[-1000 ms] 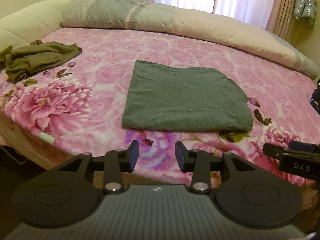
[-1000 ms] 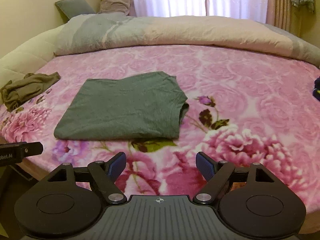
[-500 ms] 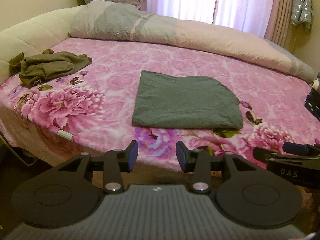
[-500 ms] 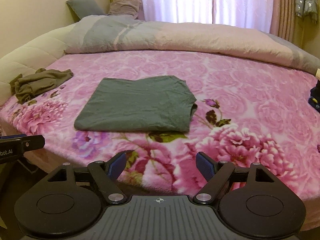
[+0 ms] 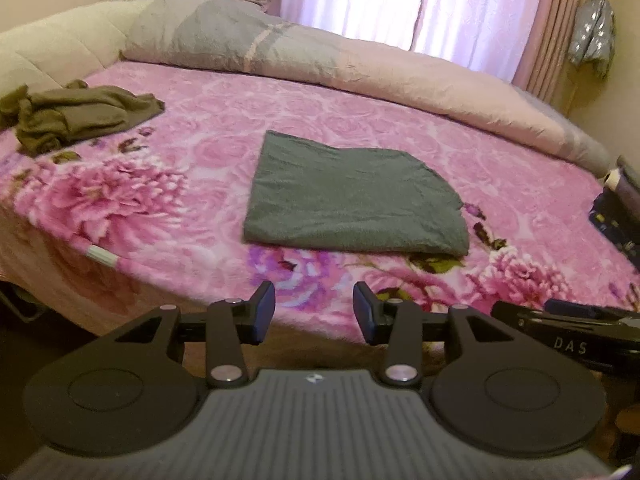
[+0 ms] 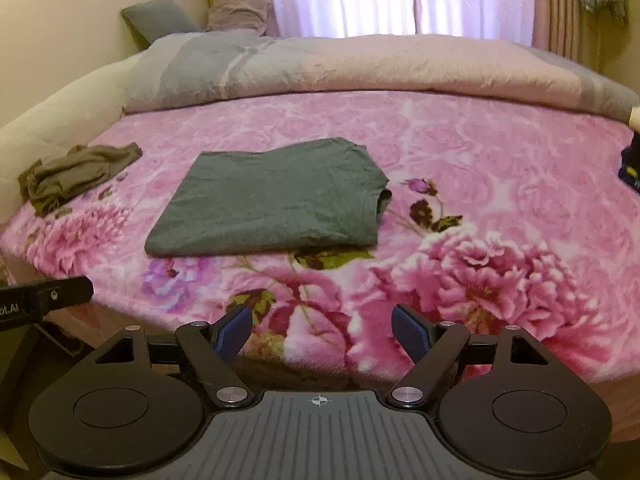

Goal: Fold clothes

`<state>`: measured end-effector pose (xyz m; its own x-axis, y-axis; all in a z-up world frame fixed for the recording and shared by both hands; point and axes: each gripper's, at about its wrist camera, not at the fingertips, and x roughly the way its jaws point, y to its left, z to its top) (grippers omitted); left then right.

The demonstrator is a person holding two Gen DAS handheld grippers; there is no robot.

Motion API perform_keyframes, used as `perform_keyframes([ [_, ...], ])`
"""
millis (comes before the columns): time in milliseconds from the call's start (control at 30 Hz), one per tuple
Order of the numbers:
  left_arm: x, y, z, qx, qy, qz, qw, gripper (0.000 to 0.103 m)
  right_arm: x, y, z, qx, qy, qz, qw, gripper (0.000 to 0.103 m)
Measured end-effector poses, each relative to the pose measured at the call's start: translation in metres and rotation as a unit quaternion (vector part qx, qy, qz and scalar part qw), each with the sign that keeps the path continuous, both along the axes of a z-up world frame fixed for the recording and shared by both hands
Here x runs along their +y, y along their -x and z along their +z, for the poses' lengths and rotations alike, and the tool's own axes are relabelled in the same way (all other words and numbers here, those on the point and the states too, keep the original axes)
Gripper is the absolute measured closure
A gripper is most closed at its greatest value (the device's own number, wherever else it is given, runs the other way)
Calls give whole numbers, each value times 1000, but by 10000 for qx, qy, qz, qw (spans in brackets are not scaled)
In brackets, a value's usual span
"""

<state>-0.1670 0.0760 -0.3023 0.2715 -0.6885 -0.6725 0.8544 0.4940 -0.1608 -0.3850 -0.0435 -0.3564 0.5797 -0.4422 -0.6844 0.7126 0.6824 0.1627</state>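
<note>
Both grippers pulled back from bed since earlier frame; folded grey garment (image 5: pixel 352 200) now sits farther off, bed edge in view. Left gripper (image 5: pixel 315 312) fingers spread, nothing between, hovering off near edge of bed (image 5: pixel 208 148). Right gripper (image 6: pixel 321 334) fingers spread wider, also empty. Grey garment lies flat mid-bed on pink floral blanket. Crumpled olive garment (image 5: pixel 76 114) at far left, well apart. Rolled duvet (image 6: pixel 360 64) along far side.

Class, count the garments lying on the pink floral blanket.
2: a folded grey garment mid-blanket, and a crumpled olive garment near the left edge. Others may lie out of view.
</note>
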Motion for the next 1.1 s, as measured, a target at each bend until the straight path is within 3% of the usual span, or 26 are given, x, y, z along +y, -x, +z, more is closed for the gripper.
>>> perform_keyframes([
  [100, -13, -13, -12, 181, 126, -96, 9997, 70, -16, -2, -7, -280, -147, 45, 9995, 26],
  [133, -18, -18, -16, 235, 162, -128, 9995, 74, -23, -5, -10, -323, -198, 74, 9993, 35],
  [167, -28, -24, -20, 260, 168, -156, 9994, 79, -31, -11, -12, -366, -275, 100, 9989, 52],
  [200, -38, -29, -22, 253, 155, -177, 9994, 81, -40, -17, -15, -405, -351, 124, 9985, 59],
  [333, -85, -45, -32, 191, 101, -290, 9993, 81, -74, -52, -23, -357, -390, 253, 9983, 59],
  [533, -152, -54, -64, 70, -258, -513, 9983, 81, -98, -110, -43, -81, -2, 673, 9977, 59],
  [600, -163, -53, -79, 92, -338, -579, 9977, 81, -100, -122, -57, 37, 142, 802, 9967, 66],
  [667, -169, -48, -94, -3, -424, -666, 9969, 82, -100, -129, -72, 148, 255, 915, 9954, 66],
  [800, -162, -30, -106, -574, -411, -906, 9934, 81, -85, -124, -91, 406, 808, 1220, 9884, 67],
  [867, -155, -27, -108, -684, -383, -999, 9919, 81, -82, -114, -94, 374, 808, 1218, 9886, 67],
  [1100, -145, -60, -85, -143, -326, -1005, 9943, 80, -97, -88, -85, 483, 322, 1309, 9897, 66],
])
